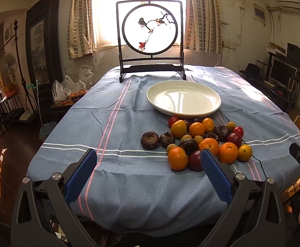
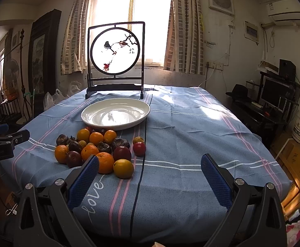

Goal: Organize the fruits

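Observation:
A pile of fruit [image 1: 203,142] lies on the blue tablecloth: several oranges, dark red plums, small yellow fruits and dark brown wrinkled fruits. It also shows in the right wrist view [image 2: 98,150]. An empty white plate [image 1: 183,98] sits just behind the pile, also seen in the right wrist view [image 2: 116,114]. My left gripper [image 1: 148,160] is open and empty, low at the table's near edge, its right finger in front of the pile. My right gripper [image 2: 150,164] is open and empty, to the right of the pile.
A dark framed round bird screen [image 1: 151,39] stands at the table's far end. A thin black cable [image 2: 138,175] runs across the cloth. Plastic bags [image 1: 67,88] and racks stand left of the table; a desk with a monitor [image 2: 273,94] stands right.

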{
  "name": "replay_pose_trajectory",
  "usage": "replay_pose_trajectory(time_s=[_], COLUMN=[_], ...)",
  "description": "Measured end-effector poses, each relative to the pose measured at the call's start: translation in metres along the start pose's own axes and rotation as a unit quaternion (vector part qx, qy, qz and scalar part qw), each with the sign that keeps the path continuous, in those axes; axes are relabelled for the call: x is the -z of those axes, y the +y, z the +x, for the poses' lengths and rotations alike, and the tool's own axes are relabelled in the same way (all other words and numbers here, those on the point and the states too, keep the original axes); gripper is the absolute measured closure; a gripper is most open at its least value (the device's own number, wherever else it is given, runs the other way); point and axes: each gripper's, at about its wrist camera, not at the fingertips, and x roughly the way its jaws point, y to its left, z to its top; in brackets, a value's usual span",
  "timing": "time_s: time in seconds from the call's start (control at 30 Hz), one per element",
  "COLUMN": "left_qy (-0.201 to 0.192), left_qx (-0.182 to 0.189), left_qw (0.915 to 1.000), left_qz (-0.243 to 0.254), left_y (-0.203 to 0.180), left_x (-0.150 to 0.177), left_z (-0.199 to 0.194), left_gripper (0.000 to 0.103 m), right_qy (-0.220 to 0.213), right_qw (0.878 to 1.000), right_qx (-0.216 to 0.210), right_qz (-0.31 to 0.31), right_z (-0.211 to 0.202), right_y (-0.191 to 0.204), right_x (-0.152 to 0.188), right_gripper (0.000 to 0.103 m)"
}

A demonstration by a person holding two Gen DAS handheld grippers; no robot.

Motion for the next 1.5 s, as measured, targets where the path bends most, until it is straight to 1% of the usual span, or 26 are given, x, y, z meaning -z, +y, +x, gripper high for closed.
replay_pose_trajectory(time_s=[0.23, 0.53, 0.67, 0.77, 0.83, 0.87, 1.0, 1.07, 1.13, 1.17, 1.23, 1.3, 1.37, 1.4, 1.43, 1.5], left_qy=[-0.001, 0.009, 0.026, 0.039, 0.044, 0.045, 0.056, 0.065, 0.073, 0.074, 0.077, 0.083, 0.082, 0.083, 0.086, 0.093], left_qx=[-0.002, -0.007, -0.001, -0.005, -0.001, 0.005, 0.036, 0.049, 0.058, 0.064, 0.076, 0.103, 0.116, 0.121, 0.126, 0.131], left_qw=[1.0000, 0.9999, 0.9996, 0.9992, 0.9990, 0.9989, 0.9962, 0.9933, 0.9910, 0.9904, 0.9893, 0.9875, 0.9863, 0.9854, 0.9845, 0.9826], left_qz=[0.001, 0.002, 0.005, 0.008, 0.011, 0.015, 0.056, 0.081, 0.096, 0.097, 0.098, 0.085, 0.084, 0.085, 0.087, 0.093], left_y=[0.001, 0.004, 0.010, 0.013, 0.012, 0.010, -0.012, -0.027, -0.037, -0.040, -0.041, -0.038, -0.036, -0.036, -0.035, -0.033], left_x=[0.001, 0.010, 0.017, 0.022, 0.022, 0.023, 0.029, 0.033, 0.035, 0.035, 0.034, 0.032, 0.032, 0.033, 0.033, 0.034], left_z=[-0.001, 0.010, 0.025, 0.036, 0.042, 0.044, 0.060, 0.074, 0.086, 0.091, 0.097, 0.100, 0.102, 0.101, 0.101, 0.101], left_gripper=[0.004, 0.004, 0.004, 0.004, 0.004, 0.004, 0.004, 0.004, 0.004, 0.006, 0.024, 0.029, 0.037, 0.045, 0.049, 0.054], right_qy=[0.002, 0.015, 0.026, 0.041, 0.054, 0.061, 0.087, 0.092, 0.093, 0.094, 0.098, 0.102, 0.105, 0.106, 0.107, 0.108], right_qw=[1.000, 1.000, 0.999, 0.999, 0.997, 0.997, 0.993, 0.992, 0.992, 0.992, 0.991, 0.990, 0.989, 0.989, 0.989, 0.989], right_qx=[-0.002, -0.022, -0.032, -0.036, -0.051, -0.057, -0.079, -0.083, -0.082, -0.083, -0.088, -0.093, -0.096, -0.097, -0.098, -0.098], right_qz=[-0.001, -0.005, -0.002, -0.002, -0.003, -0.006, -0.024, -0.025, -0.028, -0.029, -0.025, -0.025, -0.026, -0.026, -0.026, -0.027], right_z=[0.000, 0.005, 0.012, 0.024, 0.034, 0.039, 0.058, 0.062, 0.064, 0.064, 0.065, 0.067, 0.070, 0.070, 0.071, 0.071], right_y=[0.001, 0.004, 0.001, -0.001, 0.000, 0.001, 0.006, 0.004, 0.001, 0.000, -0.001, -0.001, -0.001, 0.000, 0.000, 0.000], right_x=[0.001, 0.003, 0.006, 0.009, 0.010, 0.011, 0.012, 0.013, 0.013, 0.014, 0.016, 0.019, 0.022, 0.022, 0.023, 0.024], right_gripper=[0.004, 0.004, 0.004, 0.004, 0.004, 0.005, 0.020, 0.020, 0.022, 0.023, 0.023, 0.023, 0.023, 0.023, 0.023, 0.023])
